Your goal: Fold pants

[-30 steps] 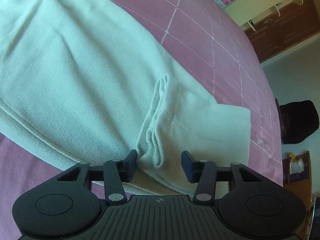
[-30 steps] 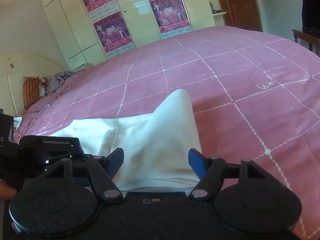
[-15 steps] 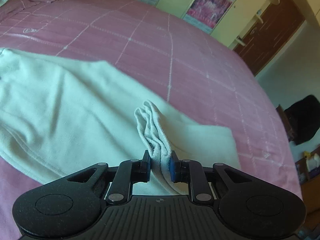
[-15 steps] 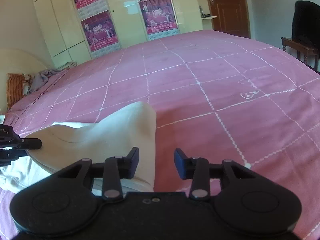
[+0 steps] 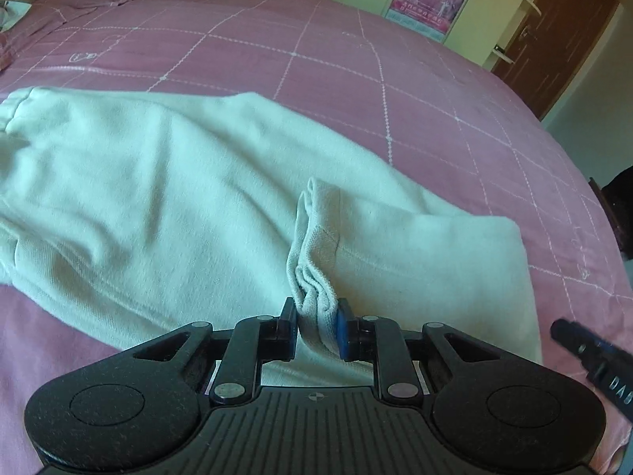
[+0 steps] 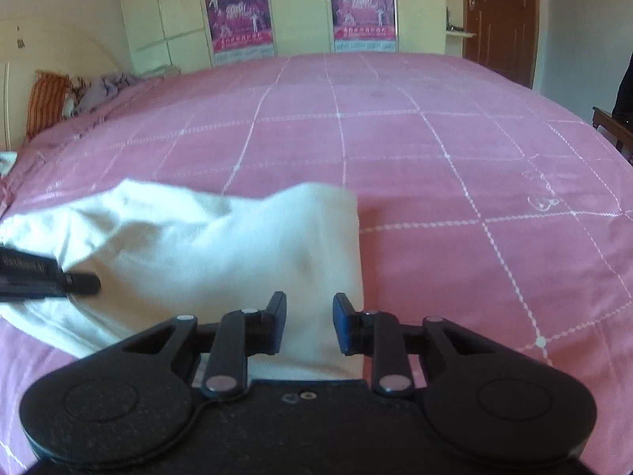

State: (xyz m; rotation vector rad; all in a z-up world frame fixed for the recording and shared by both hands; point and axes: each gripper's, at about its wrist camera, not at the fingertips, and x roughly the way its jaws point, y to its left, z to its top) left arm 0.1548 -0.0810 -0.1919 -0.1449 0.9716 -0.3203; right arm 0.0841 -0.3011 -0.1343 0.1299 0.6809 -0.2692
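Pale cream pants [image 5: 158,182] lie spread across the pink checked bedspread [image 5: 356,79], with the waistband at the far left. My left gripper [image 5: 316,328] is shut on a bunched fold of the pants' hem end, which stands up between the pads. In the right wrist view the same pants [image 6: 198,245] show as a raised corner of cloth. The jaws of my right gripper [image 6: 306,324] are closing, with smooth cloth lying between them and the pads not visibly pressing it. The left gripper's body [image 6: 39,273] shows at the left edge there.
The bedspread [image 6: 435,158] stretches far ahead and to the right. Pillows and crumpled clothes [image 6: 95,91] lie at the head, far left. A wardrobe with posters [image 6: 300,12] and a brown door [image 6: 502,19] stand behind. Dark furniture [image 5: 621,213] sits beside the bed's right edge.
My left gripper closed on the fold of hem cloth and lifted it a little. My right gripper's jaws narrowed around the cloth corner and it shifted sideways along the bed.
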